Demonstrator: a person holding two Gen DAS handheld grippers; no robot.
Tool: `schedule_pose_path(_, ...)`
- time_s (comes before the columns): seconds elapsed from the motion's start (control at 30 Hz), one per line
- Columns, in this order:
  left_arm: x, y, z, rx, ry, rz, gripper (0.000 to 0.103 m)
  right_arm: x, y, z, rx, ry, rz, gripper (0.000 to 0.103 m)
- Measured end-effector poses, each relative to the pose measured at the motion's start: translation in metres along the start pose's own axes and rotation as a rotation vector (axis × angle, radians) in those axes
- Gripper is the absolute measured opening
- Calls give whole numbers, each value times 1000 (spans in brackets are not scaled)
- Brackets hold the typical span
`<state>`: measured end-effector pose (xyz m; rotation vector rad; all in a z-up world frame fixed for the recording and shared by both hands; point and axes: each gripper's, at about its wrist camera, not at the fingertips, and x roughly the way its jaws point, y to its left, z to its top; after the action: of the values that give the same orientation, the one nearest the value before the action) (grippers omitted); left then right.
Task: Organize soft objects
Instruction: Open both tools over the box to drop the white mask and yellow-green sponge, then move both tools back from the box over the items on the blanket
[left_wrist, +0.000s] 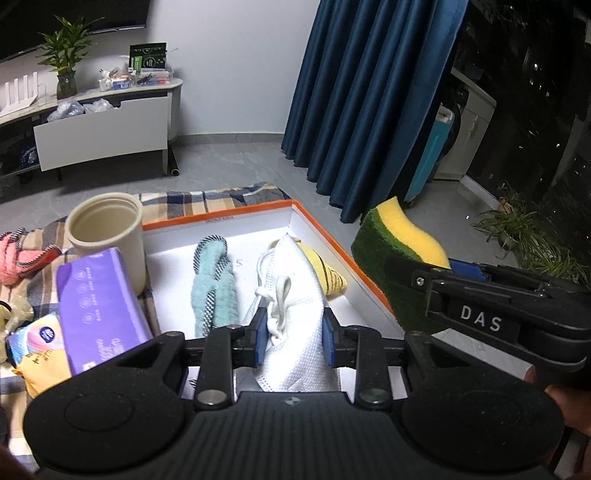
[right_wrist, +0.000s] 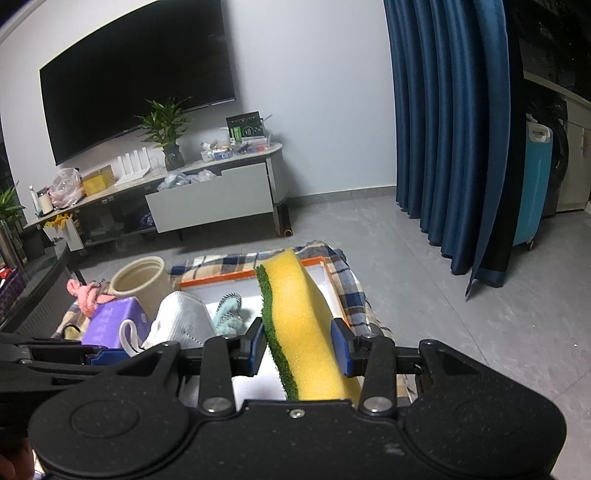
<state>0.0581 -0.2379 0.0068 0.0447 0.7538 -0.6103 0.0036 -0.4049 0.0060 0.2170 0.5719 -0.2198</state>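
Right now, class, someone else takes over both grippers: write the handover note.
Left gripper: shut on the white face mask, low over the orange-rimmed box.
Right gripper: shut on the yellow-green sponge, above the box's right side.
Done: teal cloth and yellow striped cloth lie in the box.
Left: release mask and sponge into the box; pink cloth, purple tissue pack and small tissue packet remain outside.

White wall (right_wrist: 325, 92), grey tiled floor (right_wrist: 424, 266), blue curtain (right_wrist: 443, 129) right, black TV (right_wrist: 136, 85) above low cabinet (right_wrist: 207, 192), potted plant (right_wrist: 164, 129).
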Motion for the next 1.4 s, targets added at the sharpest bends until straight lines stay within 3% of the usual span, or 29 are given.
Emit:
schedule_pose_path(0.5, 19, -10, -8, 10, 52, -22, 32, 8, -11, -10, 15, 31, -37, 49)
schedule_pose_path(0.77, 23, -13, -11, 21, 81, -83, 55, 1, -4, -9, 19, 13, -12, 56)
schedule_pose_path(0.97, 10, -6, -9, 9, 51, -40, 62, -14, 1, -3, 23, -28, 1, 56)
schedule_pose_path(1.4, -45, 20, -3, -20, -62, 82, 65, -34, 54, 5, -49, -69, 90, 58)
